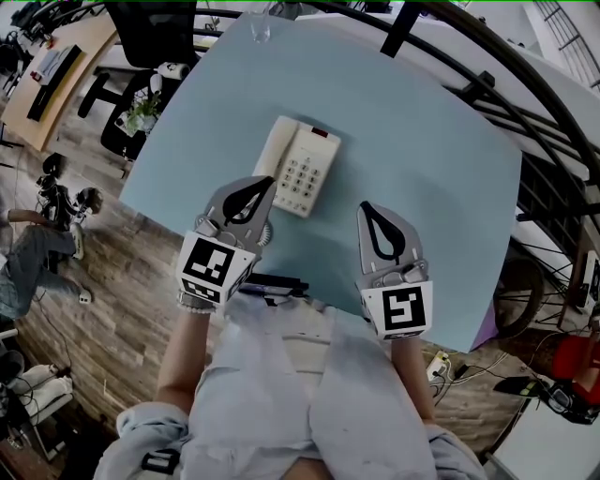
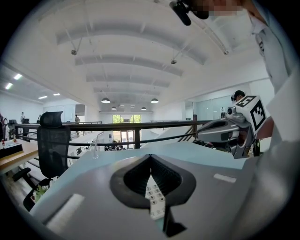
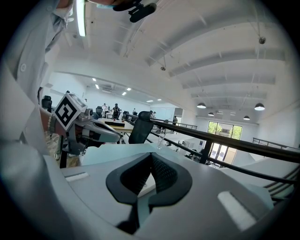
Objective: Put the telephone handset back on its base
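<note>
Your cream, smooth-plastic, bar-shaped handset (image 1: 276,150) lies along the left side of the cream push-button telephone base (image 1: 309,173), which sits near the middle of the pale blue table (image 1: 412,141). From the head view it looks already seated in its cradle. The angle is steep, though, so you cannot be sure both ends are fully down.

Your left gripper (image 1: 264,185) hangs just short of the base's near left corner. Its 2 fingers are clenched together on nothing, and only the keypad shows below them in the left gripper view. Your right gripper (image 1: 367,206) is clear of the phone on its right side, above bare table. Its 2 fingers are also pressed together and empty.

Expect the handset to be light, rigid and somewhat slick, with rounded edges that could roll or squirt out of a narrow pinch. If it needs reseating, take it across its narrow width at the middle of the straight grip section, not at the bulging ends. Bring it down level so both ends meet their recesses together. The base is probably light too and may slide under a push, so press straight down. A clear drinking glass (image 1: 260,28) stands well away at the far edge.
</note>
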`<state>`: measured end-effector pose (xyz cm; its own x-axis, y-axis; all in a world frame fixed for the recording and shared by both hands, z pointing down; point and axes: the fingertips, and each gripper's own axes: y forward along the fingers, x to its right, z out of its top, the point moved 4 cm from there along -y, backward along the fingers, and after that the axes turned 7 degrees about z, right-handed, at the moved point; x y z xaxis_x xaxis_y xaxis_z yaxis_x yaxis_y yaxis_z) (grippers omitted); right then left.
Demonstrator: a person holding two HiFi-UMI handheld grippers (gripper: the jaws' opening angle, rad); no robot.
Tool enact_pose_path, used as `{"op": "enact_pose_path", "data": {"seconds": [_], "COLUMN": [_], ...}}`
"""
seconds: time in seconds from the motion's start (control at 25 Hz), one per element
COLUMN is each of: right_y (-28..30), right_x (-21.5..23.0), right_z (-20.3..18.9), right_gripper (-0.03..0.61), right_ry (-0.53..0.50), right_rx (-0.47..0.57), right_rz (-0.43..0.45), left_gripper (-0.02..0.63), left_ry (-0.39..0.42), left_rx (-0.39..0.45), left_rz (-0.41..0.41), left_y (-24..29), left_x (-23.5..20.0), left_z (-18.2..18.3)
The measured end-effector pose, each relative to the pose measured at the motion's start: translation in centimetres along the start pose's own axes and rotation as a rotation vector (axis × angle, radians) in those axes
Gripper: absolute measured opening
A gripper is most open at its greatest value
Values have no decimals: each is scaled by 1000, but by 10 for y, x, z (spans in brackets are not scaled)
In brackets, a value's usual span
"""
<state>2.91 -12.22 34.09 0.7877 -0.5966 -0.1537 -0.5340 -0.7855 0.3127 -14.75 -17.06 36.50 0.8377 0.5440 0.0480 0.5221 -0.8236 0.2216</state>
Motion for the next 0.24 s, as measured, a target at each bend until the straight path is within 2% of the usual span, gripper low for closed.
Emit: {"op": "enact_pose_path", "data": {"seconds": [0.24], "right_y": [2], "right_x": [0], "right_z": [1], "right_gripper": [5], "right_ry": [1], "right_rx": [-1], "right_rz": [3], "left_gripper": [5], "left_ry": [2], "left_rx": [-1], "left_rz": [-2], "left_y": [2], "left_x": [-1], "left_z": [1]}}
